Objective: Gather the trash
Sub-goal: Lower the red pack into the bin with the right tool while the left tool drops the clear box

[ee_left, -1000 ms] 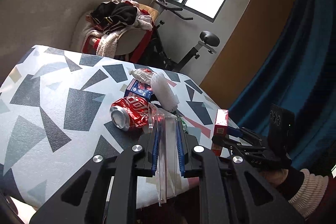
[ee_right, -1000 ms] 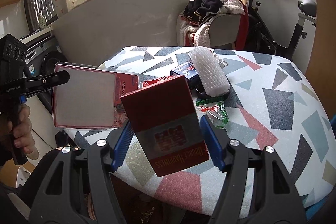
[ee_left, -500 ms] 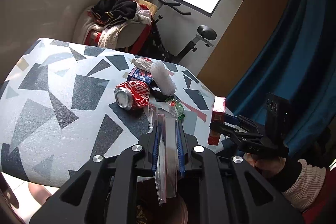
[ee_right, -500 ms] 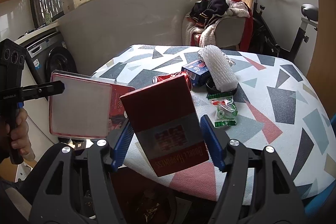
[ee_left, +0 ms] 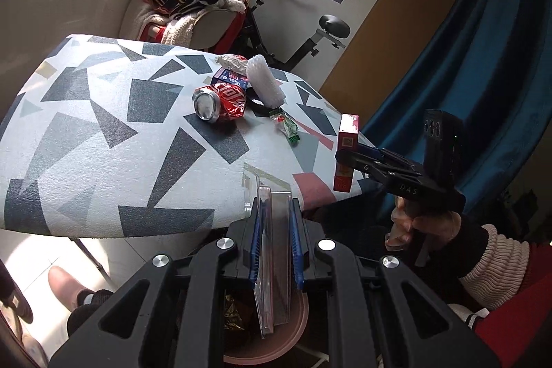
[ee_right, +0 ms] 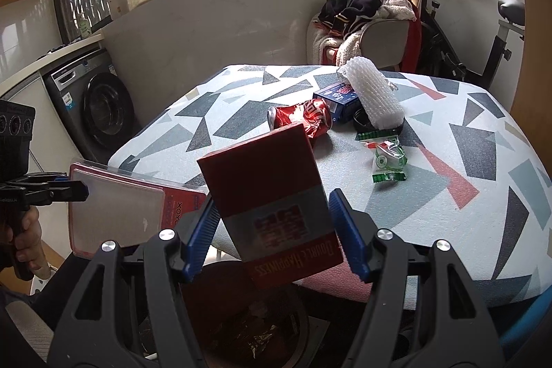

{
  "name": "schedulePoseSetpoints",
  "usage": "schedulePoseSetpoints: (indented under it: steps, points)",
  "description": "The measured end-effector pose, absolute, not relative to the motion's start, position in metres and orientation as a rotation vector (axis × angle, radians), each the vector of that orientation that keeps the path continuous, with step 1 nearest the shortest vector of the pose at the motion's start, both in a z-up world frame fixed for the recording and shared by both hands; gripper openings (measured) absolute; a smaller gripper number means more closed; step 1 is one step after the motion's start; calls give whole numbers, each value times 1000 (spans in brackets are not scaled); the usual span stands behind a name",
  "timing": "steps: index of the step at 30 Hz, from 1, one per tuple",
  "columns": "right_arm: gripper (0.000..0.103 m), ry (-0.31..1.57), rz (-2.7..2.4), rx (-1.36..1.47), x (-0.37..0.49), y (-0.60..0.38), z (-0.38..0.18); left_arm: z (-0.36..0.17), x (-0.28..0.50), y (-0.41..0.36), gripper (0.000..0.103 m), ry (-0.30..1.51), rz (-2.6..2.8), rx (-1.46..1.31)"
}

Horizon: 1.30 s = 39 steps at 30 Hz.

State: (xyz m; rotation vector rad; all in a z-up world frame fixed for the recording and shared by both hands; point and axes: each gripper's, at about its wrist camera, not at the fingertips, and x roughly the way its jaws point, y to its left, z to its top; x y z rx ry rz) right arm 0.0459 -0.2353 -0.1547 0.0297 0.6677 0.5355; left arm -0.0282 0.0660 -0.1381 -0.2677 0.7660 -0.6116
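Left wrist view: left claw (ee_left: pixel 273 242) clamped on clear plastic case (ee_left: pixel 272 268), right claw (ee_right: pixel 274 230) gripping red carton (ee_right: pixel 272 212) — both over the bin (ee_left: pixel 276 338); next, probably just let go.

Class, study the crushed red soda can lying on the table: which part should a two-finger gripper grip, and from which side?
Grip the crushed can across its dented middle, coming down from above. It lies on its side on the table, silver end toward the near edge, so both flanks are exposed; the blue box crowds its far end.
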Motion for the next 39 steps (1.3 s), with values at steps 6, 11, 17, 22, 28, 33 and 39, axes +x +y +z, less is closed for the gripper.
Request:
schedulePoseSetpoints:
  steps: [6,11,17,22,28,33,39]
  points:
    - [65,687,536,41,45,-235,-162,-154,-35,55,15,824,-659,-256]
    - [65,700,534,42,42,-237,-169,-162,-35,41,15,865,-688,-214]
    - [65,722,531,52,40,-238,-178,-172,-29,32,28,877,-688,-196]
    - [65,750,544,48,33,-233,-189,-164,-21,36,61,807,-627,-244]
    - [65,801,578,8,21,-216,-209,-145,-16,44,84,700,-484,-220]
    - [65,846,607,-34,13,-200,-224,-135,-14,50,93,640,-400,-189]
    - [65,876,637,-73,10,-190,-232,-132,-12,54,97,615,-330,-148]
